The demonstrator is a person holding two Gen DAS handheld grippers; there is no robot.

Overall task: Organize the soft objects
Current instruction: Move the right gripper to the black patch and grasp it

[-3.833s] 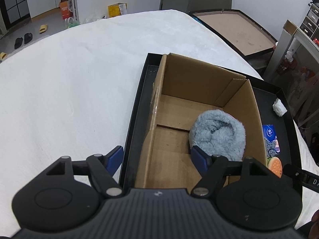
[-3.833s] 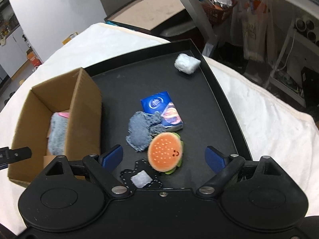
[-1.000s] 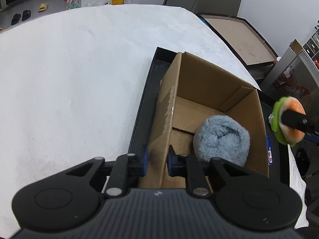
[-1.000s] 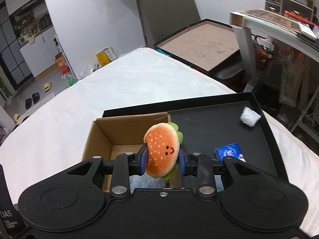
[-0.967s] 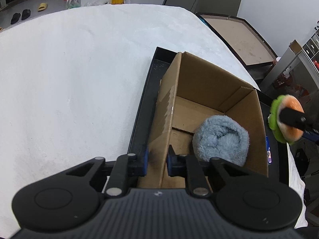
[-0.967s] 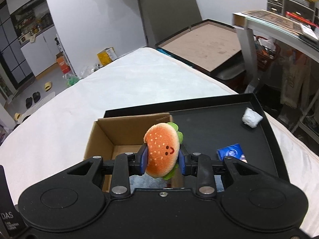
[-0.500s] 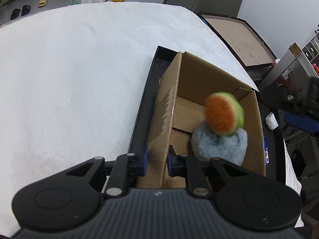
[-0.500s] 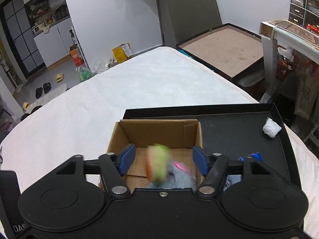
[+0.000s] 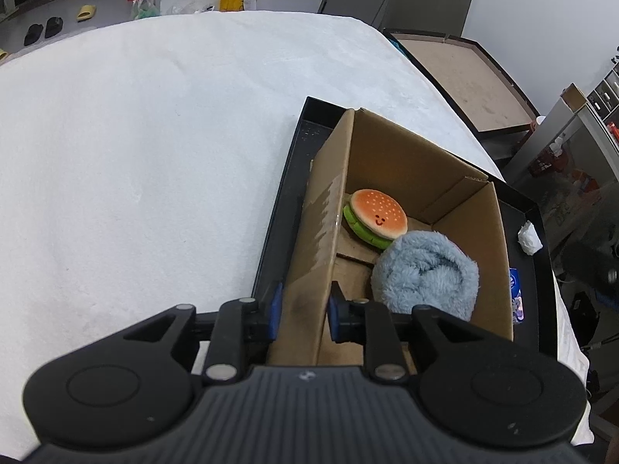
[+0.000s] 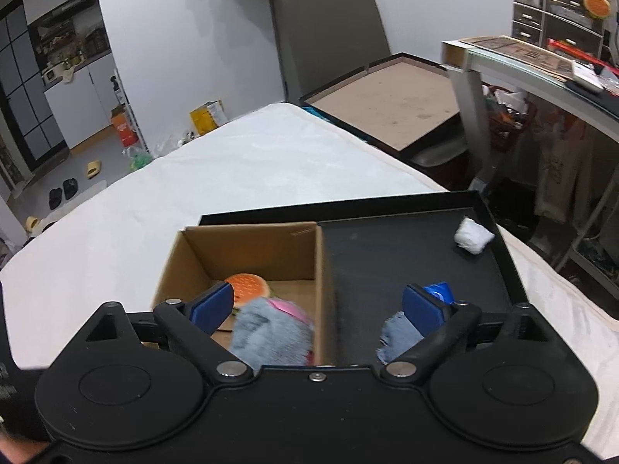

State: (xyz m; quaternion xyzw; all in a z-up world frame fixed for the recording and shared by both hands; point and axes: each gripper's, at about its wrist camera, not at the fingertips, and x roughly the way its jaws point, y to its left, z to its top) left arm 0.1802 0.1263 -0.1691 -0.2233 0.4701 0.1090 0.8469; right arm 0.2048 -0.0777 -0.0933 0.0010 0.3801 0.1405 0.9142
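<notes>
A cardboard box (image 9: 406, 162) stands in the left part of a black tray (image 9: 278, 224). In it lie a burger plush (image 9: 377, 218) and a rolled blue fluffy towel (image 9: 425, 274). My left gripper (image 9: 303, 311) pinches the box's near left wall, and its jaws are opening slightly. In the right wrist view, my right gripper (image 10: 317, 305) hangs above the box (image 10: 247, 243), its jaws opening wide with nothing between them. Below it lie the burger plush (image 10: 247, 288) and the towel (image 10: 271, 332).
On the tray's bare floor (image 10: 387, 263) lie a white wad (image 10: 472, 236), a blue packet (image 10: 439, 290) and a grey cloth piece (image 10: 398, 336). The tray sits on a white-covered table (image 9: 154, 154). A grey chair (image 10: 329, 31) and a framed board (image 10: 387, 108) stand beyond.
My right gripper opened and let go of the burger plush, which dropped into the box and now rests beside the towel. The left gripper kept its hold on the box wall.
</notes>
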